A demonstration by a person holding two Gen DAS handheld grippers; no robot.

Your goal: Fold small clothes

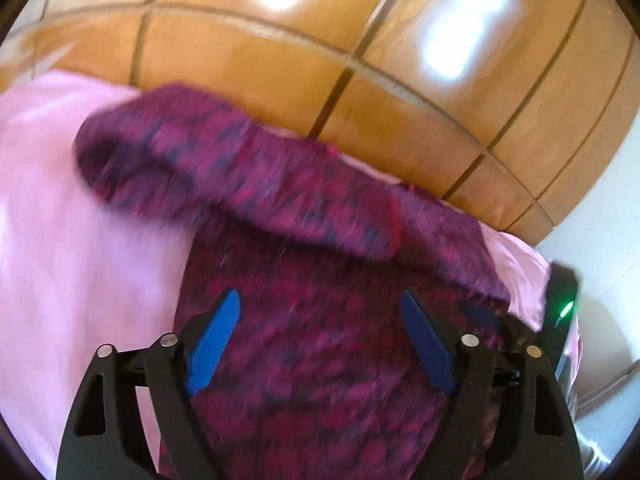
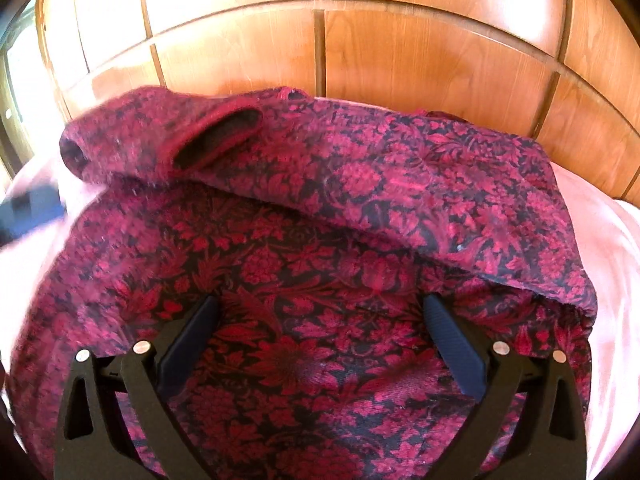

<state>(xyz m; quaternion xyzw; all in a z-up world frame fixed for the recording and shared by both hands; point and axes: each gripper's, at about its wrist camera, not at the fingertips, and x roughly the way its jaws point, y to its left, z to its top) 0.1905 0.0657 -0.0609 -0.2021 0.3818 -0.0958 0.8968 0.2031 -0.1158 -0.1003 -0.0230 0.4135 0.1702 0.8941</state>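
Observation:
A small dark-red garment with a black floral pattern lies on a pink sheet. One sleeve is folded across its upper part, the cuff opening toward the left. My right gripper hovers over the garment's body, jaws wide open with nothing between the dark pads. In the blurred left wrist view the same garment fills the middle, its folded sleeve lying across the top. My left gripper is open above the cloth, its blue pads holding nothing.
Glossy wooden panels rise just behind the sheet's far edge. A black device with a green light sits at the right edge of the left wrist view. A blurred blue shape shows at the left of the right wrist view.

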